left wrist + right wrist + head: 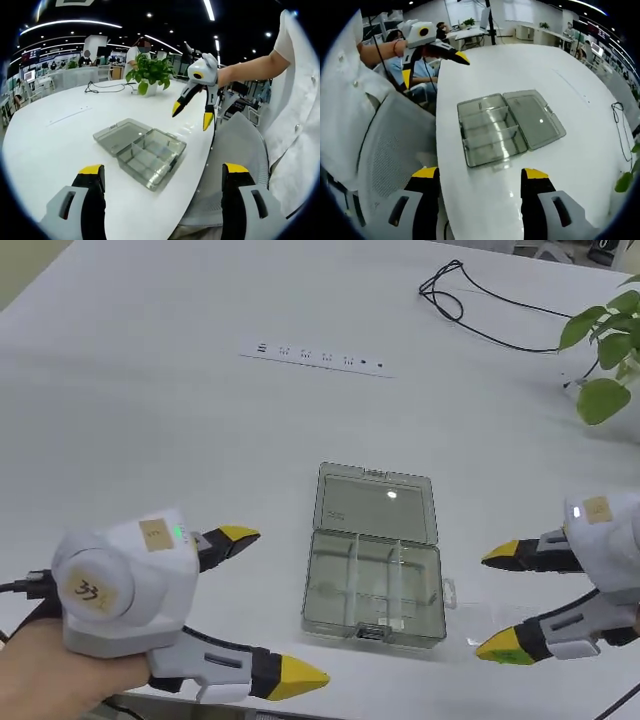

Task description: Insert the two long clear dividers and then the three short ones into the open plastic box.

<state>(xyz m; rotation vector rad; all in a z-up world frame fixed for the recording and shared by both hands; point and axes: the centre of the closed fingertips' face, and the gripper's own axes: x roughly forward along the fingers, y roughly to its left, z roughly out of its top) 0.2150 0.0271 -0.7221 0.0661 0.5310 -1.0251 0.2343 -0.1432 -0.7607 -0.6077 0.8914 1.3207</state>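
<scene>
The clear plastic box (375, 590) lies open near the table's front edge, its lid (375, 502) flat on the far side. Clear dividers stand inside and split it into compartments; their number is hard to read. A faint clear strip (488, 615) seems to lie on the table just right of the box. My left gripper (270, 605) hangs open to the box's left, my right gripper (500, 600) open to its right, both empty. From the left gripper (162, 170) the box (150, 157) is straight ahead. The right gripper (480, 172) faces the box (490, 132) too.
A white power strip (315, 355) lies mid-table, a black cable (470, 305) at the far right, and a potted plant (605, 350) at the right edge. A grey mesh chair (395, 150) stands at the table's front edge. People sit in the background.
</scene>
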